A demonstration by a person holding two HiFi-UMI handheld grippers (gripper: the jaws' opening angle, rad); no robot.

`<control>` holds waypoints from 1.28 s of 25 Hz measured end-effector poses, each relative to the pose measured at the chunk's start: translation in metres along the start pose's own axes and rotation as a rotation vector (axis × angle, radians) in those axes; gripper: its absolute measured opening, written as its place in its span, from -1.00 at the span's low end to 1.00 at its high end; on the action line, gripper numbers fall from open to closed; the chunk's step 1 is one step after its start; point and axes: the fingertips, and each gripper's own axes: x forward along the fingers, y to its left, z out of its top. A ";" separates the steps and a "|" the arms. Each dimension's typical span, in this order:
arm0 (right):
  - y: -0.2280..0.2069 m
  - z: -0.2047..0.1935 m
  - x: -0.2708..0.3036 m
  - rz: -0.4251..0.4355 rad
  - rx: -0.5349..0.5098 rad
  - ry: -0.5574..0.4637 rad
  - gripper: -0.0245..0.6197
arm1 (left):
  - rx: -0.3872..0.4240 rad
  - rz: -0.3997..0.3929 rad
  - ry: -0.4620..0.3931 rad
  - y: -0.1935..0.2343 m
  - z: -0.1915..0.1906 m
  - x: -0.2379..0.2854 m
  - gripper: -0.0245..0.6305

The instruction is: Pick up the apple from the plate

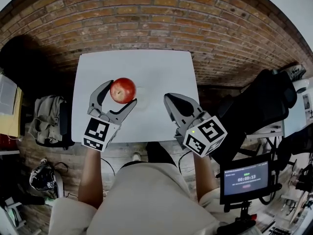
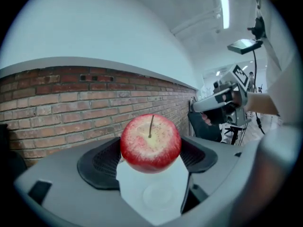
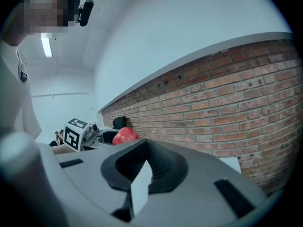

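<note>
Left gripper [image 1: 122, 93] fingers clamp the apple [image 2: 150, 143], one pad on each side, stem up. Apple looks lifted clear of the faint clear plate [image 2: 158, 196], which lies just below and slightly right on the white worktop [image 1: 161, 67]. Right gripper [image 1: 169, 100] is well apart to the right, fingers pressed together, empty. Only the left side matters for the lift.

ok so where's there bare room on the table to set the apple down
The far half of the table, from the apple to the brick wall, is bare. The near half is crowded: the left gripper holds the apple, the plate lies beside it, and the right gripper hangs at the right.
</note>
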 end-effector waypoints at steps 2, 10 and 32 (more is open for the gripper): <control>0.003 0.005 -0.003 0.000 -0.012 -0.010 -0.92 | -0.002 0.002 -0.038 -0.001 0.011 -0.008 0.27; 0.016 0.025 -0.018 0.007 -0.036 -0.056 -0.92 | -0.043 0.000 -0.166 -0.008 0.049 -0.038 0.27; 0.035 0.033 -0.035 -0.037 -0.113 -0.074 -0.93 | -0.001 -0.007 -0.258 -0.030 0.081 -0.065 0.27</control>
